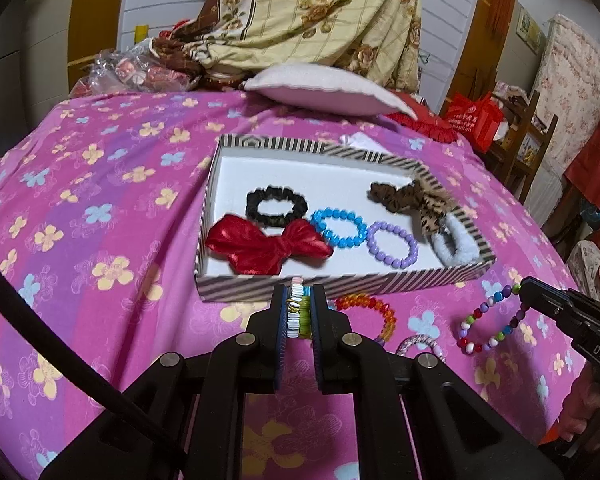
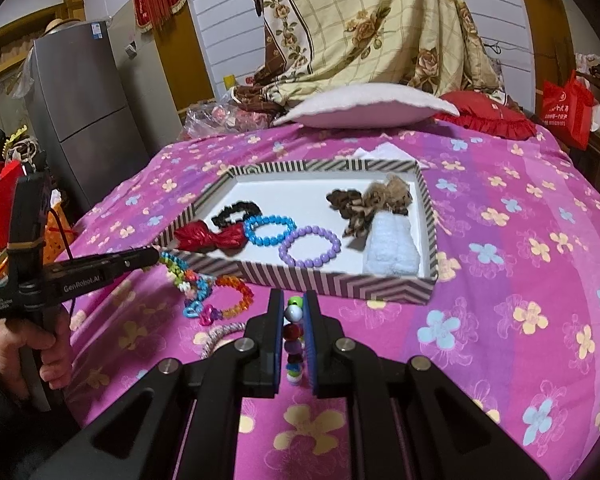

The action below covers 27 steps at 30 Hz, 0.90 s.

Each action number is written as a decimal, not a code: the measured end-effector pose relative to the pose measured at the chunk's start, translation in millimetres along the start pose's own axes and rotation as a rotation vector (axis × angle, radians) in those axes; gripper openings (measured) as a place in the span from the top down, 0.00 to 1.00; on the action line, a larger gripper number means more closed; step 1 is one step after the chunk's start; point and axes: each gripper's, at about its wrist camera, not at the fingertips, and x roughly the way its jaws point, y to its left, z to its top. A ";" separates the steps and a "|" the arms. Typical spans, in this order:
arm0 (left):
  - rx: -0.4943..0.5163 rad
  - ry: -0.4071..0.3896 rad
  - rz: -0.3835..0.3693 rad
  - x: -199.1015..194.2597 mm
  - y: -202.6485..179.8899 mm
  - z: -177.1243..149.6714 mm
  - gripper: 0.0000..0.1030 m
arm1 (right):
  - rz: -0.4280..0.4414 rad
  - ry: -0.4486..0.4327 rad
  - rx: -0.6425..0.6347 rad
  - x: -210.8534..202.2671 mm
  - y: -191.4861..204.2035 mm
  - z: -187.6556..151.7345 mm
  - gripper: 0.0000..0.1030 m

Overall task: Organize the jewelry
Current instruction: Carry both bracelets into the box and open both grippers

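Note:
A striped box on the pink bedspread holds a black scrunchie, red bow, blue bead bracelet, purple bead bracelet, leopard bow and white fluffy tie. My left gripper is shut on a multicoloured link chain bracelet just before the box front. My right gripper is shut on a mixed-colour bead bracelet, held above the bedspread right of the left gripper.
An orange bead bracelet and a pale braided band lie on the bedspread before the box. A white pillow and red cushion sit behind it. A grey fridge stands left.

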 end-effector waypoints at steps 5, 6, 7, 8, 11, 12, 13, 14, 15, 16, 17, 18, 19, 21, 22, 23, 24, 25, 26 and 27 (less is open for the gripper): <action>0.015 -0.070 -0.027 -15.8 -9.0 3.6 1.00 | 0.028 -0.051 0.030 -3.6 -3.3 8.6 0.91; 0.012 -0.078 -0.038 -18.1 -10.7 5.0 1.00 | 0.048 -0.062 0.047 -4.2 -4.7 13.2 0.91; 0.007 -0.089 -0.051 -21.6 -12.7 6.8 1.00 | 0.058 -0.073 0.058 -4.9 -5.5 17.2 0.91; 0.002 -0.099 -0.060 -25.3 -15.1 9.4 1.00 | 0.073 -0.087 0.067 -5.4 -6.2 23.7 0.91; -0.011 -0.124 -0.078 -32.0 -21.5 20.5 1.00 | 0.088 -0.114 0.078 -2.2 -5.4 40.8 0.91; -0.020 -0.127 -0.082 -32.1 -22.7 24.8 1.00 | 0.097 -0.118 0.084 0.1 -4.0 46.5 0.91; -0.021 -0.127 -0.087 -30.2 -24.7 30.5 1.00 | 0.098 -0.125 0.085 2.4 -3.6 52.7 0.91; -0.018 -0.130 -0.085 -27.4 -26.8 36.1 1.00 | 0.096 -0.130 0.086 5.2 -3.3 58.8 0.91; -0.017 -0.134 -0.084 -24.6 -28.6 42.0 1.00 | 0.096 -0.134 0.091 9.2 -3.6 65.6 0.91; -0.022 -0.136 -0.093 -20.6 -30.5 50.3 1.00 | 0.096 -0.139 0.099 13.6 -4.3 72.3 0.91; -0.028 -0.141 -0.106 -16.9 -31.8 58.4 1.00 | 0.097 -0.146 0.106 17.0 -4.7 78.0 0.91; -0.032 -0.145 -0.115 -13.5 -32.9 65.7 1.00 | 0.099 -0.153 0.112 23.1 -6.1 86.0 0.91; -0.035 -0.152 -0.127 -8.7 -34.7 75.8 1.00 | 0.096 -0.155 0.117 28.4 -7.5 91.8 0.91; -0.037 -0.162 -0.139 1.6 -36.8 91.7 1.00 | 0.093 -0.141 0.134 46.5 -12.4 103.6 0.91; -0.040 -0.167 -0.142 9.3 -36.9 99.9 1.00 | 0.093 -0.132 0.147 56.0 -15.5 107.5 0.91; -0.045 -0.164 -0.150 19.1 -36.0 106.6 1.00 | 0.088 -0.121 0.160 67.3 -19.1 111.1 0.91; -0.053 -0.155 -0.155 30.5 -33.8 112.6 1.00 | 0.083 -0.109 0.172 76.6 -22.1 112.9 0.91; -0.063 -0.139 -0.153 44.6 -31.0 117.3 1.00 | 0.082 -0.099 0.182 86.0 -25.2 114.8 0.91; -0.076 -0.117 -0.154 60.3 -27.0 121.1 1.00 | 0.085 -0.091 0.190 93.9 -27.6 116.1 0.91; -0.094 -0.101 -0.159 72.4 -22.8 122.6 1.00 | 0.085 -0.078 0.196 104.5 -29.6 116.5 0.91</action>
